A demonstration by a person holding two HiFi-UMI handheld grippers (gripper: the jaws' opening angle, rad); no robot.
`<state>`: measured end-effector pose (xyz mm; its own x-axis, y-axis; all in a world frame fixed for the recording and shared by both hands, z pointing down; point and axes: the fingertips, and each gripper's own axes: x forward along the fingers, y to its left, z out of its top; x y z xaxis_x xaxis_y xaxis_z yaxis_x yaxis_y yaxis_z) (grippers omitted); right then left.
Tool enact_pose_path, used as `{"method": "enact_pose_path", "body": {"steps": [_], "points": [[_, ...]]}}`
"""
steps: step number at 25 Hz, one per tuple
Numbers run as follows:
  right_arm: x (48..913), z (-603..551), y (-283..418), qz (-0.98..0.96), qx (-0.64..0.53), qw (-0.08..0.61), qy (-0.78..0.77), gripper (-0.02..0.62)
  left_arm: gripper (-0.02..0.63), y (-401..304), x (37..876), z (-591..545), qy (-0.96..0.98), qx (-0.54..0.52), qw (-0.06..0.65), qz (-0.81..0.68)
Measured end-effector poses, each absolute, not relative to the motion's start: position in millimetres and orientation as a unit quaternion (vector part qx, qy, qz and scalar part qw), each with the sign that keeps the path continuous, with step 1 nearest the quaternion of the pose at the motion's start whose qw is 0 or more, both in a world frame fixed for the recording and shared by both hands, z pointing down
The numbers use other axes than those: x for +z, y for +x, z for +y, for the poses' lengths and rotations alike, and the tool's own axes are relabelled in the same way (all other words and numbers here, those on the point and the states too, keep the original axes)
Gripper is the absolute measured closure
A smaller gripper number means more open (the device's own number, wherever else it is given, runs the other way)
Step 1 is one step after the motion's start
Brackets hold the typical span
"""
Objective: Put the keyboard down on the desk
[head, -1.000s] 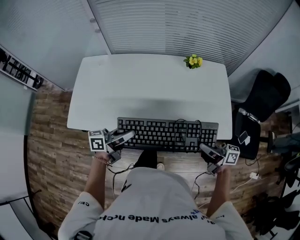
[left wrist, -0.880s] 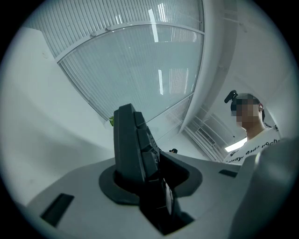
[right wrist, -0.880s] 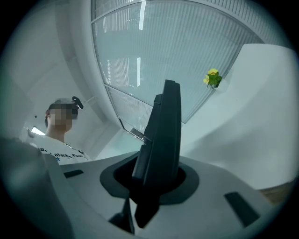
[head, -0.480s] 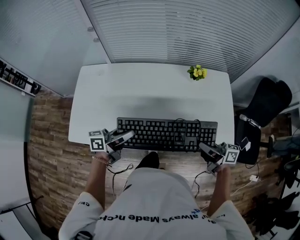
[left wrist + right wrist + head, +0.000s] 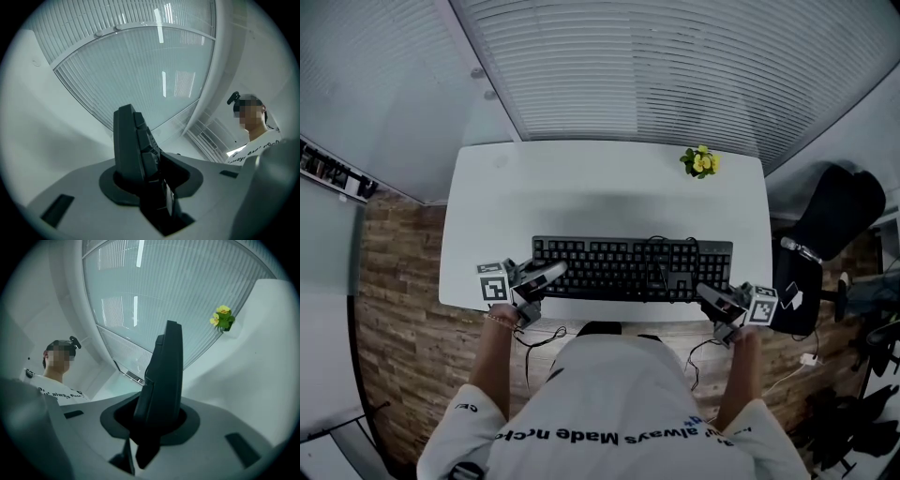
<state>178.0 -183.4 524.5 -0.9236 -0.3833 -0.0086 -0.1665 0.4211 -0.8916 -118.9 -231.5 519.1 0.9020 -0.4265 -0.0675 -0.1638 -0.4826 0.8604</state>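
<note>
Fingers (image 5: 77, 190) of the left gripper (image 5: 553, 273) are clamped on the left end of the keyboard (image 5: 628, 267), no gap to see in the left gripper view, where the black slab stands on edge in the picture and runs straight away from the lens. Same story on the other side: the right gripper (image 5: 706, 294) pinches the right end, and its own view shows the dark edge wedged deep between the grey pads.

Now, what can't be read. From the head view the jaw tips vanish against the keyboard's ends, so the grip itself shows only from the gripper views. Each of those gives one narrow end and little else; the keys are a few stepped blocks in the left one, and none show in the right. Whether the keyboard rests on the desk (image 5: 581, 192) or hangs just above it, I cannot tell. The person's shoulders cover the floor below the near edge, and the black chair (image 5: 839, 211) is cut off at the right.

The keyboard itself: black, full width, level, lying along the desk's near edge, its cable (image 5: 661, 255) looped on top of the keys. Yellow flowers (image 5: 701, 161) sit at the far right corner, well apart.
</note>
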Motion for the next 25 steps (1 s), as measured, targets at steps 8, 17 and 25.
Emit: {"method": "enact_pose_path", "body": {"steps": [8, 17, 25], "points": [[528, -197, 177, 0.837, -0.504, 0.103, -0.187, 0.472, 0.469, -120, 524, -247, 0.847, -0.131, 0.485, -0.174], [540, -210, 179, 0.837, -0.488, 0.079, -0.236, 0.448, 0.423, -119, 558, -257, 0.838, -0.105, 0.486, -0.223], [577, -230, 193, 0.827, -0.464, 0.036, -0.316, 0.382, 0.364, -116, 593, -268, 0.821, -0.092, 0.478, -0.297]]}}
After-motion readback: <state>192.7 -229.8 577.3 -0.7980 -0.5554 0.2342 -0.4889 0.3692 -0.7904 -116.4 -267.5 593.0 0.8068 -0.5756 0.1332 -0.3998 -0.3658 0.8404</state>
